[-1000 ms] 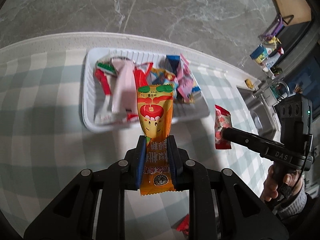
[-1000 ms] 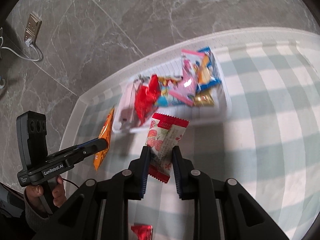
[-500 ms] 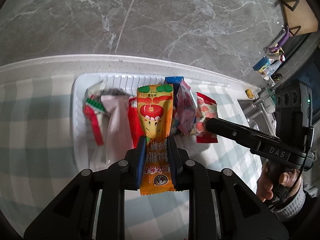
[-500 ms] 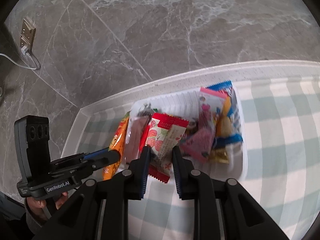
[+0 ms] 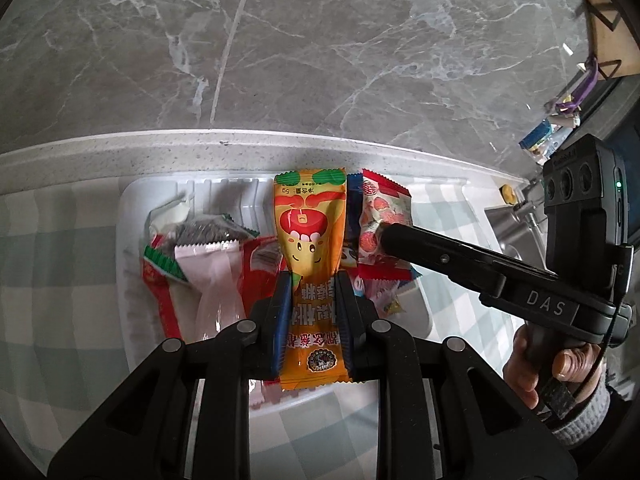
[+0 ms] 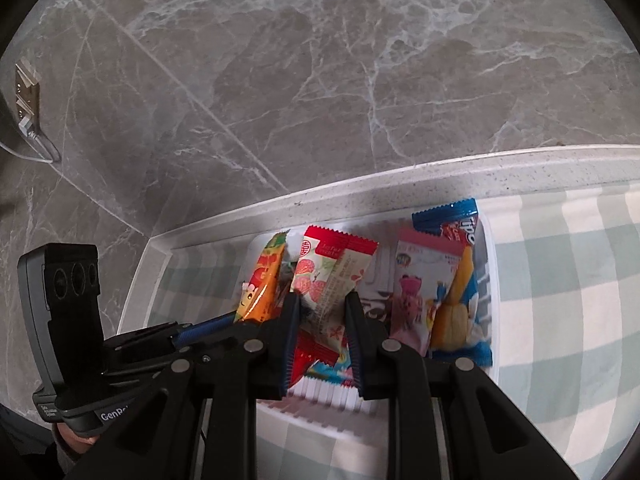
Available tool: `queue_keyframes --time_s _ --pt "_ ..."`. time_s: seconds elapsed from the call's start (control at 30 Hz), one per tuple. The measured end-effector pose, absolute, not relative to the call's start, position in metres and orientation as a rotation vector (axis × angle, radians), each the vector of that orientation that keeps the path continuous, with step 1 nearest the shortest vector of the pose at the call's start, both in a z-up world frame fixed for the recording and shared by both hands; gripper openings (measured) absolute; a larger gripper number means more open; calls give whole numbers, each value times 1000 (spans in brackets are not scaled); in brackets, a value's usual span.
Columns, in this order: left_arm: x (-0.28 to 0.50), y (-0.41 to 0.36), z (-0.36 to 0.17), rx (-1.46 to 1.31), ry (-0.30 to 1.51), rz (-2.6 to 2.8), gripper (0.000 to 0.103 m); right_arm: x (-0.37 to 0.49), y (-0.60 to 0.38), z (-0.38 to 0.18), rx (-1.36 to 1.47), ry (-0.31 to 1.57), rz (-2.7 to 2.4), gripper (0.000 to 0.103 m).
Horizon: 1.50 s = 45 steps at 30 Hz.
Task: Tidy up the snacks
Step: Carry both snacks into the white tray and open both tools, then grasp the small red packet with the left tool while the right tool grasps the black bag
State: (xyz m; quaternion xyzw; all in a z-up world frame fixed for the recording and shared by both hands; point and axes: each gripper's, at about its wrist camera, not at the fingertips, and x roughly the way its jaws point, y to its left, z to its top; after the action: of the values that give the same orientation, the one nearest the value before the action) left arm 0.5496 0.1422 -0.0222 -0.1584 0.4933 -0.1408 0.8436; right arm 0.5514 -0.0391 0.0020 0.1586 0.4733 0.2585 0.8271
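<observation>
Counter (image 5: 60, 264): covered by a green-and-white check cloth, with a grey marble wall behind.
Tray (image 5: 132, 216): white, on the cloth near the counter's back edge, heaped with wrapped snacks.
Left gripper (image 5: 310, 292): fingers closed on an orange packet (image 5: 310, 236), held upright above the tray.
Right gripper (image 6: 322, 308): fingers clamped on a red-and-white packet (image 6: 332, 268), also over the tray, just beside the orange one.
Blue packet (image 6: 460, 280): lying in the tray's right end, beside a pink packet (image 6: 416, 288).
</observation>
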Motion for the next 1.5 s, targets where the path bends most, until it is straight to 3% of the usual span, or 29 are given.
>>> queue_keyframes --time_s 0.37,0.83,1.03,1.5 --pt "567 132 -36 -285 1046 -249 25 560 -42 -1 338 991 526 24" --pt "535 144 -27 -326 1019 -238 26 509 -58 19 369 943 536 25" --pt "506 141 -16 -326 1005 -248 26 473 -73 25 388 928 529 33" --pt "388 119 -22 -289 1070 -300 27 364 -92 22 316 928 535 39"
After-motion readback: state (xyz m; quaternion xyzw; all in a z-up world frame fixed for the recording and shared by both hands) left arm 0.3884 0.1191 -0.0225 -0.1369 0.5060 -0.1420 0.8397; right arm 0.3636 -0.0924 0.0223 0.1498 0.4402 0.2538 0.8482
